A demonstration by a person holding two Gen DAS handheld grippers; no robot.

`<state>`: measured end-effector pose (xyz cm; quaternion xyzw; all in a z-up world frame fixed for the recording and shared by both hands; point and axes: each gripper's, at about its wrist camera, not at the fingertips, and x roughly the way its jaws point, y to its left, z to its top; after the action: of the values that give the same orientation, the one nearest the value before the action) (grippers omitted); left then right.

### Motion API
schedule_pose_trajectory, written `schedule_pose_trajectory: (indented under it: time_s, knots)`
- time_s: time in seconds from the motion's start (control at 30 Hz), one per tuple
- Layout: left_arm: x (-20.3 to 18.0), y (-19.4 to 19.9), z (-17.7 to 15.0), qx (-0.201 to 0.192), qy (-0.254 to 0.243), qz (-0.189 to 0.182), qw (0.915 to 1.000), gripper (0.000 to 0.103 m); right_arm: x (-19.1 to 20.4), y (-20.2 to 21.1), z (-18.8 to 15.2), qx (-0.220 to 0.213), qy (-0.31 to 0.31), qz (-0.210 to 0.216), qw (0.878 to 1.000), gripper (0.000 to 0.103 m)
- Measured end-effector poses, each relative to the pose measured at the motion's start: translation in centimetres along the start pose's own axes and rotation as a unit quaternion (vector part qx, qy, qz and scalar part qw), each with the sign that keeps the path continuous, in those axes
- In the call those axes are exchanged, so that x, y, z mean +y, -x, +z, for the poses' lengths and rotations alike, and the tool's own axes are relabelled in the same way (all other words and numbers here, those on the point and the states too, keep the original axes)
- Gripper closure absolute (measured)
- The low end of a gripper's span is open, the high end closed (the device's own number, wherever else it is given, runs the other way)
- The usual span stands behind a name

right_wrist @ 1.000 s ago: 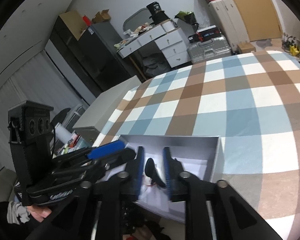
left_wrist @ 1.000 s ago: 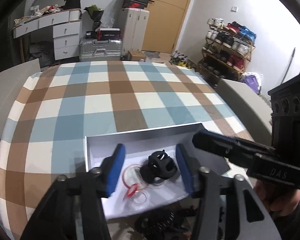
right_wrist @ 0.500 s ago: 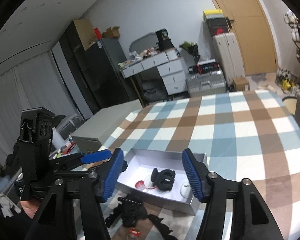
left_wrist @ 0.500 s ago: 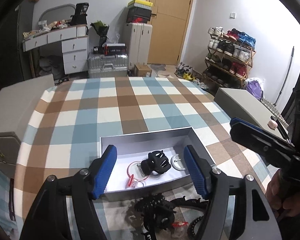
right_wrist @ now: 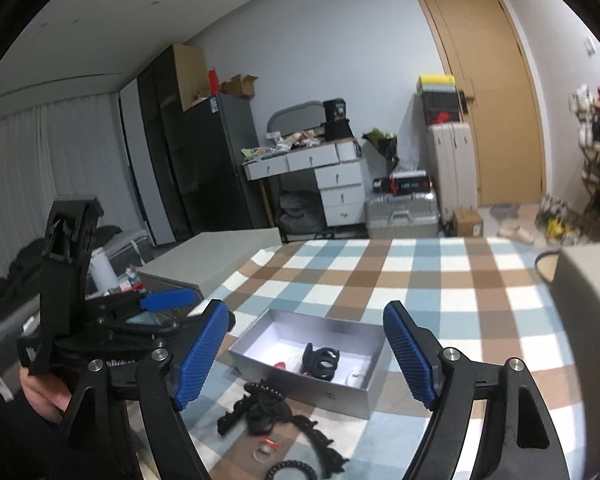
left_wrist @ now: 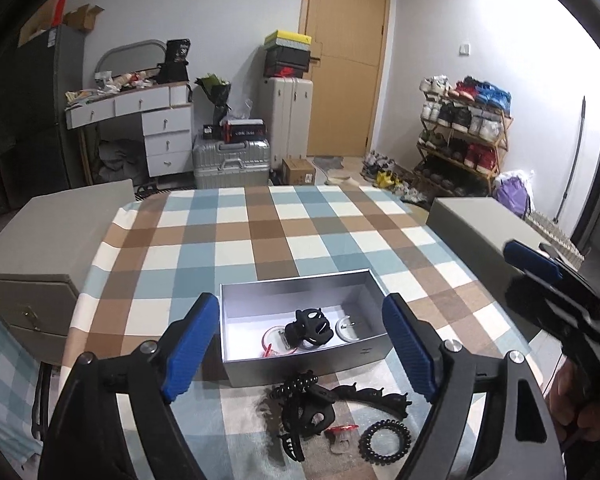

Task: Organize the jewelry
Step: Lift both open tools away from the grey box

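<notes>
1. The left gripper (left_wrist: 300,348) is seen spread wide, its blue pads (left_wrist: 190,346) well apart and nothing held between them; it is raised above the near edge of the table, and the grey box is framed between its fingers.
2. The right gripper (right_wrist: 306,354) is likewise seen wide open and empty; its blue pads (right_wrist: 410,354) stand to either side of the box in the right wrist view; in the left wrist view it is seen at the far right, held in a hand (left_wrist: 580,412).
3. An open grey box (left_wrist: 300,366) is set on the checked tablecloth (left_wrist: 260,232), toward the near side of the table; inside it a black claw clip (left_wrist: 310,326) is seen near the middle, with a clear ring bearing red marks (left_wrist: 274,338) to its left and a round silver-white piece (left_wrist: 350,328) to its right.
4. Outside the box, just near of its front wall, a heap of dark hair pieces (left_wrist: 304,408) is laid on the cloth; a long black toothed clip (left_wrist: 374,396) is stretched to the right of it; a black coil hair tie (left_wrist: 384,438) and a small red and clear piece (left_wrist: 342,434) are seen nearer still.
5. A grey cabinet (left_wrist: 48,240) is placed at the left of the table; a white desk with drawers (left_wrist: 156,132) and a silver suitcase (left_wrist: 232,162) are seen against the far wall; a shoe rack (left_wrist: 464,132) is stood at the far right.
</notes>
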<state>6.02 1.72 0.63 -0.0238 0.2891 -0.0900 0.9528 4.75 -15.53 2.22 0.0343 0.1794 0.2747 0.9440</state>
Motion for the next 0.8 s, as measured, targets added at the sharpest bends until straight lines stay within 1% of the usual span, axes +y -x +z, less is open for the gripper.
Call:
schedule_pose_trajectory:
  time_s: [0.07,0.13,0.23,0.27,0.4,0.53,0.67,0.73,0.77,0.8]
  knots:
    - [-0.1,0.8,-0.4,-0.011,0.005,0.005,0.9999,0.019,0.6,1.2,-0.2,-0.008,0.011,0.0,1.0,0.016]
    - [-0.1,1.4,-0.9,-0.017,0.011,0.002,0.9998,0.019,0.8,1.8,-0.6,-0.013,0.016,0.0,1.0,0.014]
    - [0.0,1.9,-1.6,-0.016,0.021,-0.004,0.9996,0.019,1.4,2.7,-1.4,-0.016,0.029,-0.003,0.999,0.007]
    - [0.1,2.0,-1.9,-0.015,0.024,-0.006,0.9996,0.019,1.7,2.9,-1.8,-0.015,0.036,-0.007,0.999,0.007]
    - [0.0,2.6,-2.8,-0.014,0.028,0.0,0.9995,0.018,1.9,3.5,-2.9,-0.006,0.014,0.0,1.0,0.006]
    - [0.3,2.9,-4.3,-0.004,0.038,0.003,0.9993,0.018,2.1,3.6,-3.9,0.0,0.009,-0.006,1.0,0.003]
    - [0.8,2.8,-6.1,0.015,0.052,0.01,0.9985,0.017,2.2,3.2,-5.2,0.02,0.014,-0.012,1.0,0.002]
    - [1.1,2.5,-7.2,0.03,0.059,0.016,0.9976,0.01,2.2,2.9,-6.1,0.032,0.014,-0.014,0.999,0.002]
    - [1.2,2.3,-7.7,0.037,0.061,0.016,0.9973,0.004,2.2,2.5,-6.8,0.042,0.015,-0.016,0.999,0.002]
    - [1.2,2.3,-8.0,0.043,0.061,0.015,0.9971,0.004,2.3,2.2,-7.3,0.051,0.016,-0.019,0.998,0.002]
